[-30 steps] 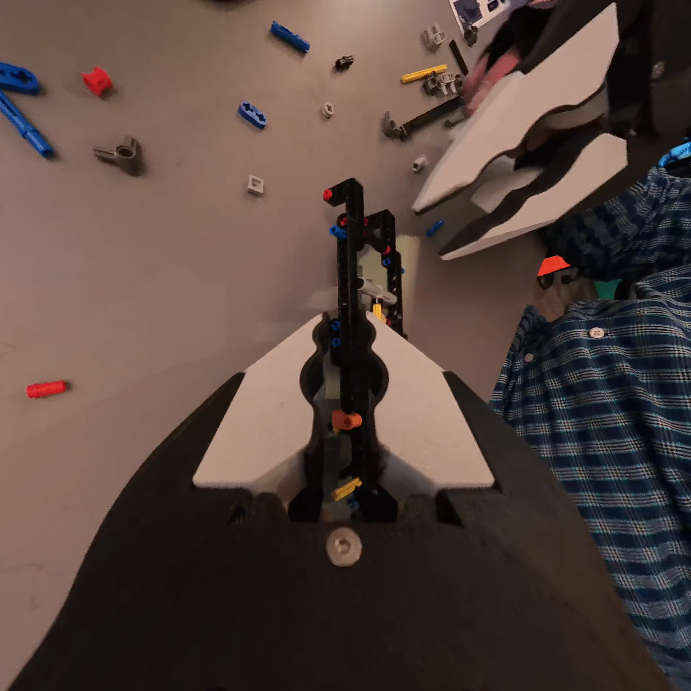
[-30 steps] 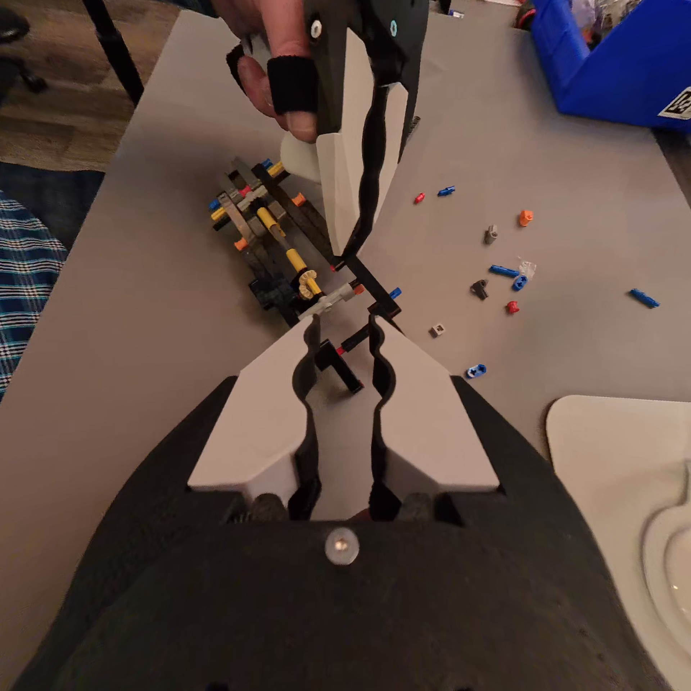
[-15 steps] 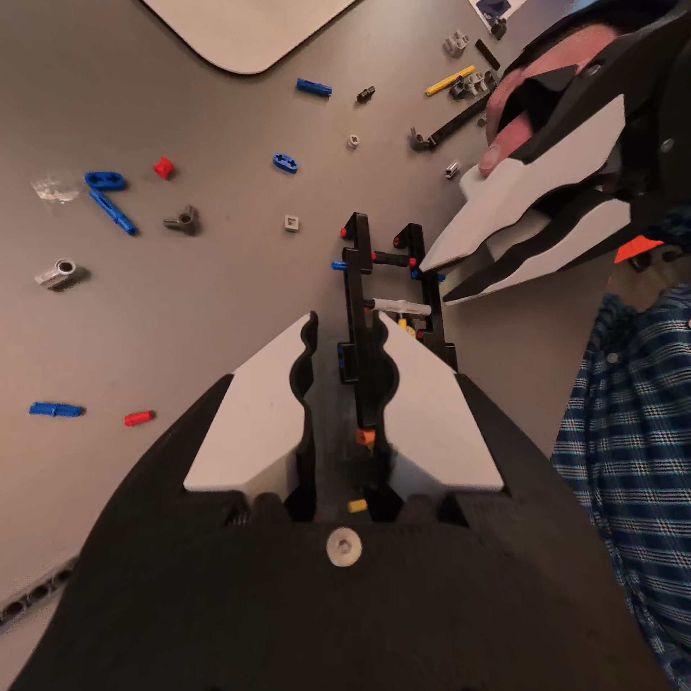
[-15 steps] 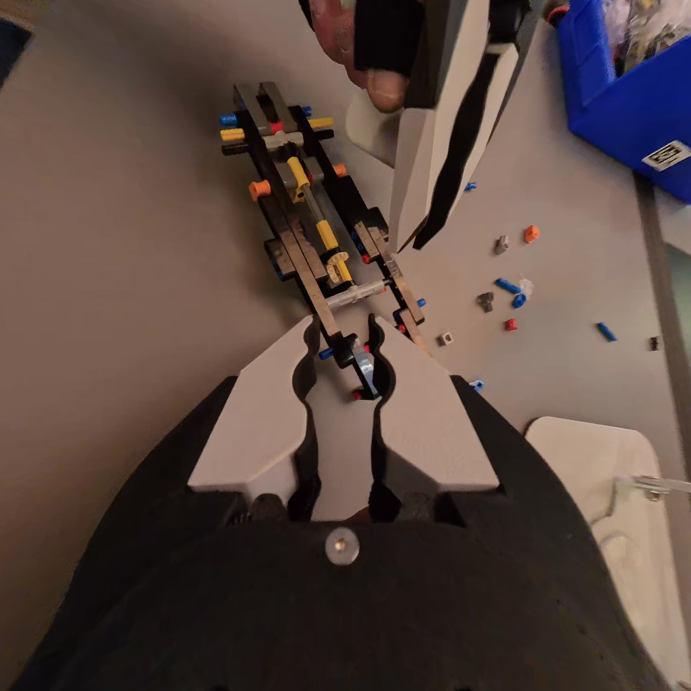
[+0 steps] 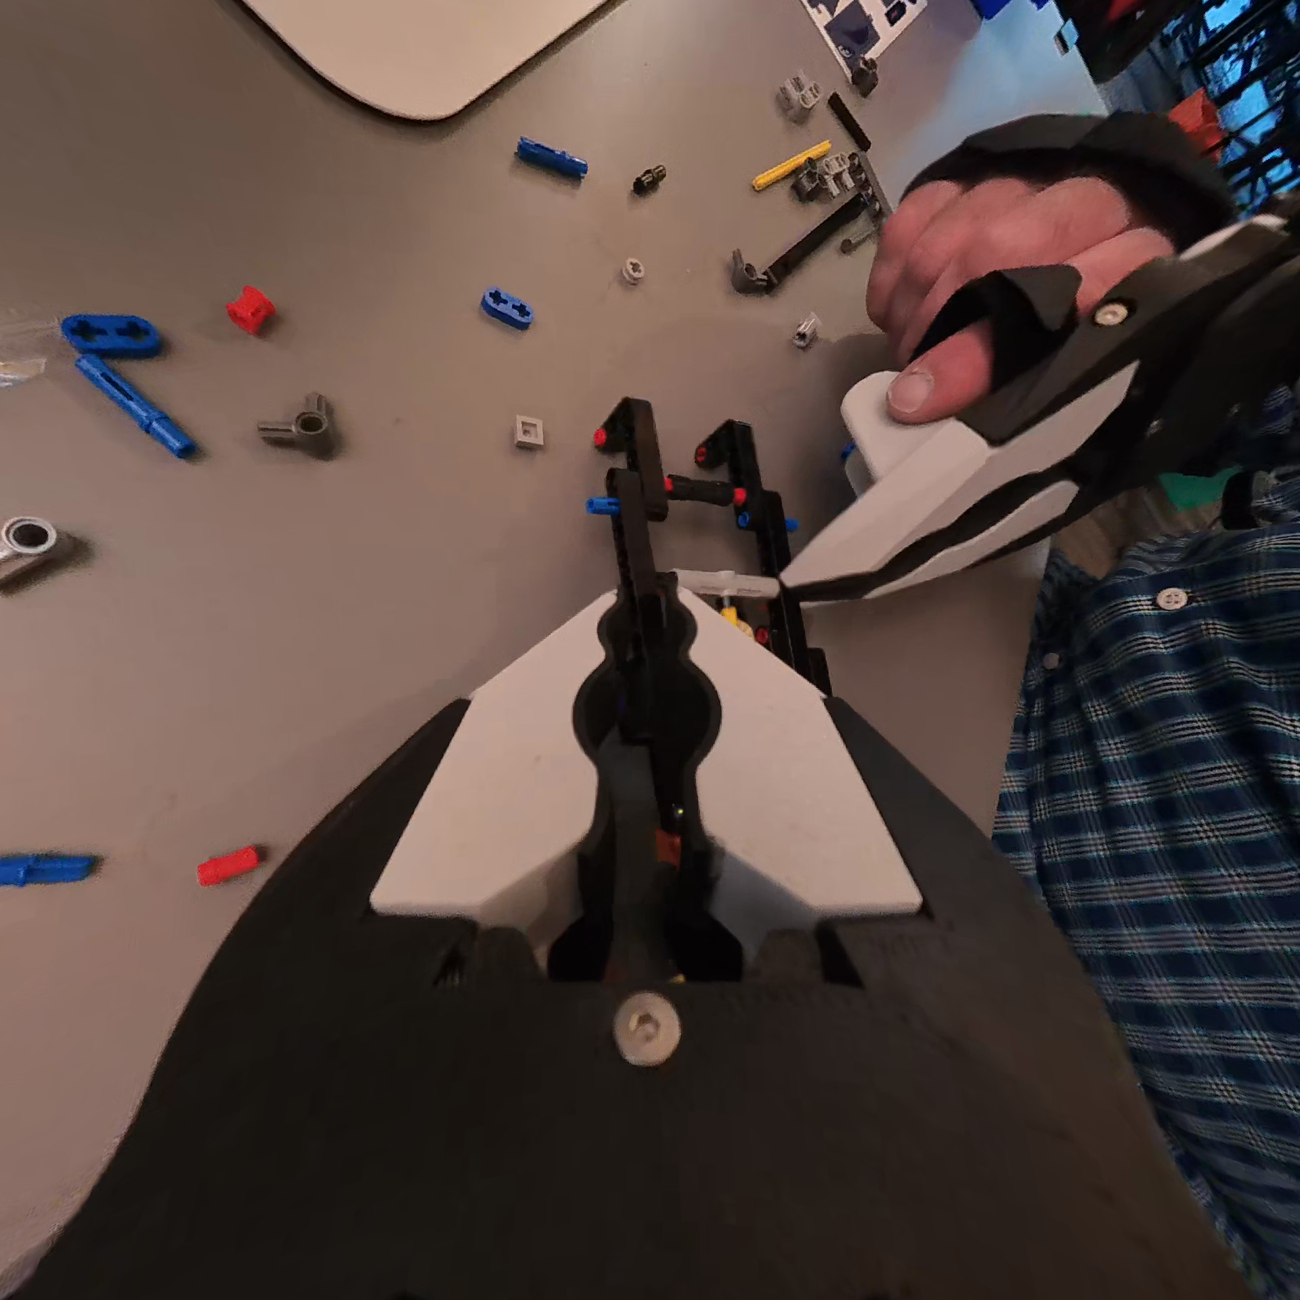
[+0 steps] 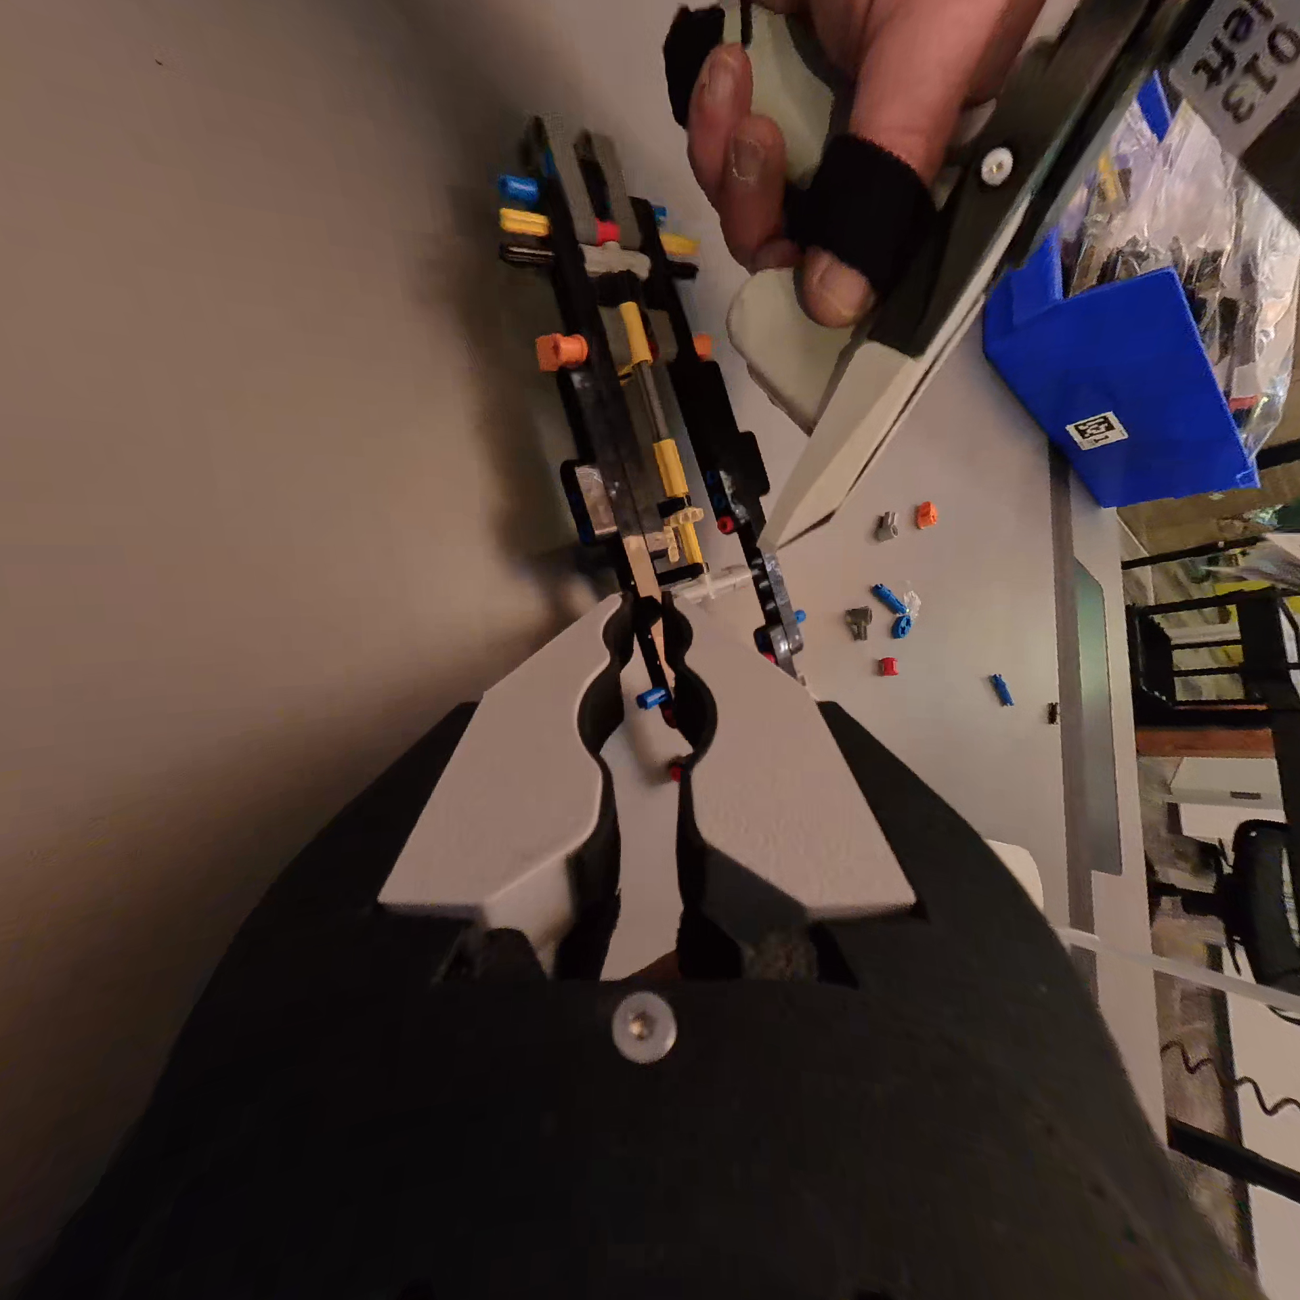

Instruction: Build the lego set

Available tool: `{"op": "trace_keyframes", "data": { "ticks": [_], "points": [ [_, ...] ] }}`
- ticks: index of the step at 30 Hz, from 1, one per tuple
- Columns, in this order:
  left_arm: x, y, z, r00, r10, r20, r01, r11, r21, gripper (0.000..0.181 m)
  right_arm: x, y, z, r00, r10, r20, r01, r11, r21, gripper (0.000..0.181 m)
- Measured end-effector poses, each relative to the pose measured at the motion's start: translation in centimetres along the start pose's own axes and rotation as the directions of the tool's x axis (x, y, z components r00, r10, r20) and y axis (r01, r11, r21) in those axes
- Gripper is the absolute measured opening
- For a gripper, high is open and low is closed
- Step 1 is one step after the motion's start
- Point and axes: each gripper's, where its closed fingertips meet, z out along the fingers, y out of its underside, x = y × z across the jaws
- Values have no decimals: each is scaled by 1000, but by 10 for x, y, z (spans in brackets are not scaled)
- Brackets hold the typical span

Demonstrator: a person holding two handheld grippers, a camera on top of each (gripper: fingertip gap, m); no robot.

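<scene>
Now | left claw (image 5: 647,598) clenched on lego frame (image 5: 636,520) | right claw (image 6: 651,612) clenched on its other beam | loose parts on bench (image 5: 281,633)

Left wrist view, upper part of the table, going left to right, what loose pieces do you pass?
Blue oval link → red bush → grey angle connector → small blue link → grey round piece → yellow axle.

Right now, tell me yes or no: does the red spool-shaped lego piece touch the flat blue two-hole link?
No. In the left wrist view the red spool-shaped piece lies apart from the flat blue two-hole link.
</scene>
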Motion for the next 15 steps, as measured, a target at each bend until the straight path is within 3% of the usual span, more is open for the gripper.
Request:
{"op": "trace_keyframes", "data": {
  "ticks": [7, 11, 15],
  "points": [
    [3, -8, -33, 990, -40, 136, 11, 978, 209, 46, 7, 5, -16, 998, 65, 18, -66, 997, 50, 26],
    [12, -4, -59, 970, -56, 235, -16, 955, 296, 60, 16, -14, -28, 991, 128, 29, -131, 985, 110, 31],
    [14, 5, -87, 941, -86, 329, -46, 926, 374, 80, 24, -46, -18, 972, 216, 92, -224, 970, 92, 70]
  ]
}}
